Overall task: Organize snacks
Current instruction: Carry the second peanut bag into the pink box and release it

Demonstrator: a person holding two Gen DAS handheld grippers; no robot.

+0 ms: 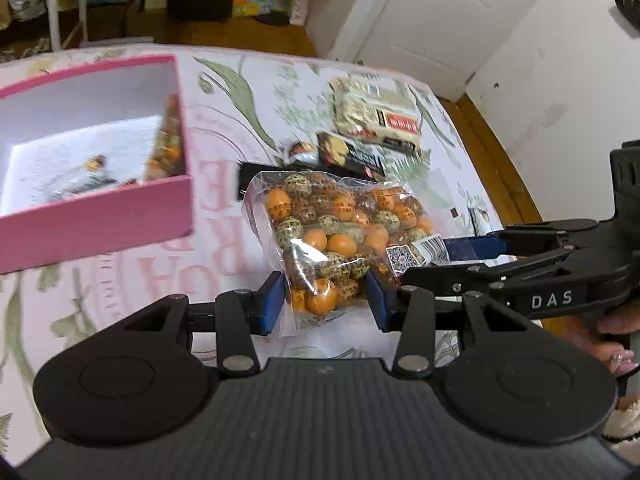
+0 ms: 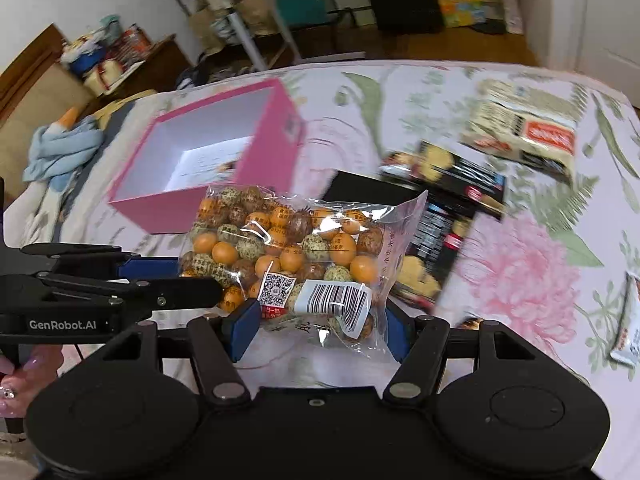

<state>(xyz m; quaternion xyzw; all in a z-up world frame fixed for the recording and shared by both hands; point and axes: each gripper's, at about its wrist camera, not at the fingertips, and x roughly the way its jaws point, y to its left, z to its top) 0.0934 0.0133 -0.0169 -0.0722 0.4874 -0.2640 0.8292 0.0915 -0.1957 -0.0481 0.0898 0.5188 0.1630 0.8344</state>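
Note:
A clear bag of orange and speckled round snacks [image 1: 340, 232] [image 2: 288, 240] hangs above the flowered bedspread, held from two sides. My left gripper [image 1: 324, 304] is shut on one end of it, blue pads pressing the plastic. It enters the right wrist view from the left [image 2: 188, 278]. My right gripper [image 2: 320, 332] is shut on the end with the barcode label, and reaches in from the right in the left wrist view [image 1: 428, 260]. An open pink box [image 1: 120, 216] [image 2: 264, 148] with a white lining sits beyond, to the left of the bag. Inside, a similar snack bag [image 1: 168, 148] leans on its wall.
On the bedspread [image 1: 224, 92] [image 2: 520, 272] lie a cream snack pack [image 1: 376, 112] [image 2: 524, 132], a black cookie box [image 1: 348, 152] [image 2: 452, 200] and a small white packet [image 2: 628, 332] at the right edge. A white door [image 1: 440, 12] and room clutter stand beyond the bed.

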